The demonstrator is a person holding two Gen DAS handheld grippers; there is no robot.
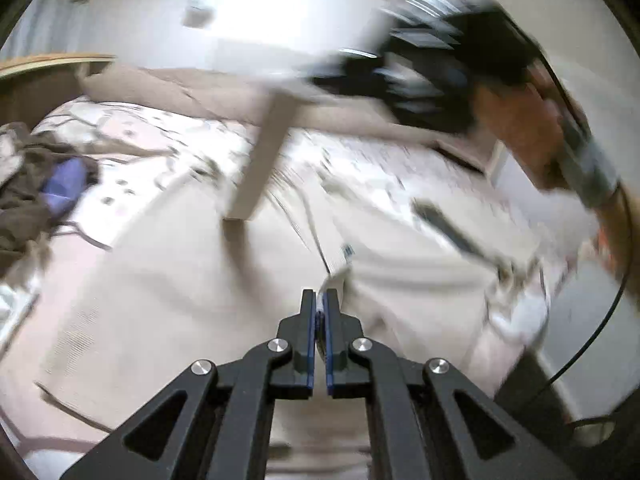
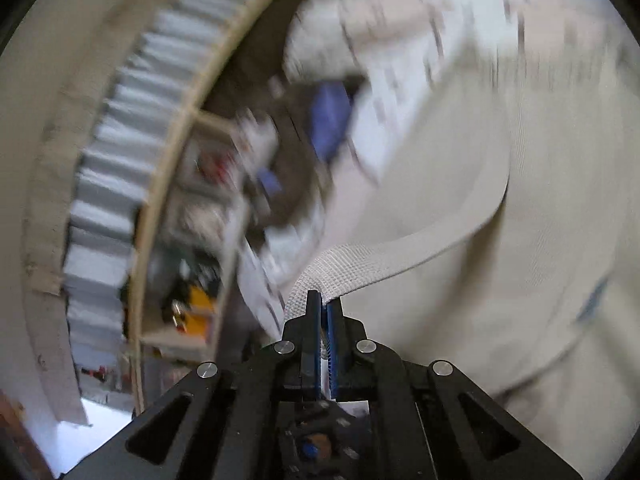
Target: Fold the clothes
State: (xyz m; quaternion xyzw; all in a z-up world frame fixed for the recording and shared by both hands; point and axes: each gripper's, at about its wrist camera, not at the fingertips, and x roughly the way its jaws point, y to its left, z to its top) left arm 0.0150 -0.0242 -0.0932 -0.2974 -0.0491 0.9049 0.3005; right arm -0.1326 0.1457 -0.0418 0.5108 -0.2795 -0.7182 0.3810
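The cream garment (image 1: pixel 400 264) is lifted above the patterned bed (image 1: pixel 132 136) and held at two places. The left hand-held gripper (image 1: pixel 320 300) is clamped on a fold of its cloth. The right hand-held gripper (image 2: pixel 325 300) is clamped on its ribbed hem (image 2: pixel 360 268). In the left wrist view, a pile of dark clothes (image 1: pixel 32 184) lies at 9 o'clock on the bed. A person's hand (image 1: pixel 520 120) appears blurred at 2 o'clock.

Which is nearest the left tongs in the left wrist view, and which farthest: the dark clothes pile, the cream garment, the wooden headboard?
1. cream garment: pinched between the left tongs.
2. dark clothes pile: far left, on the bed.
3. wooden headboard: upper left, behind the pile.
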